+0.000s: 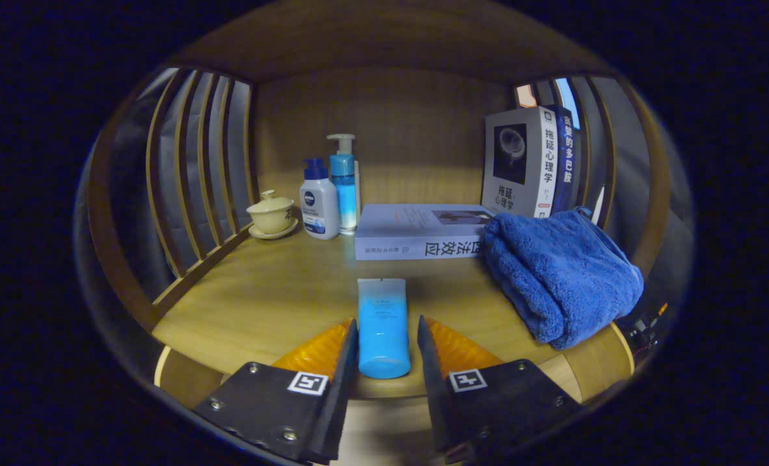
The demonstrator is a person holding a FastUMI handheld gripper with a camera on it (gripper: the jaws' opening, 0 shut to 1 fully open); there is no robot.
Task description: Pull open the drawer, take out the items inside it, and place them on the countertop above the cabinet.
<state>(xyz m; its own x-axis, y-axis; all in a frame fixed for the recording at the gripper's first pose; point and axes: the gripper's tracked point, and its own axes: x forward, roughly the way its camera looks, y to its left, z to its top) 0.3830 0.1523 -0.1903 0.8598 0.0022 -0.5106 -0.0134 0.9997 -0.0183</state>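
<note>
Blue and smooth, one plastic tube [383,327] lies flat on the wooden countertop [261,298], its capped end between the fingers of the gripper [384,346]. The fingers stand narrowly apart with a sliver of space on each side of the tube, so they are not pressing on it. To the right of the tube, one plush blue towel [562,272] sits in a soft folded heap near the countertop's front edge. Beyond the tube one thick book [423,231] lies flat, and two more books [527,165] stand upright behind the towel. At the back left stand two pump bottles [330,191], and beside them one pale lidded ceramic cup [271,213] on a saucer, next to curved wooden slats [193,162].
</note>
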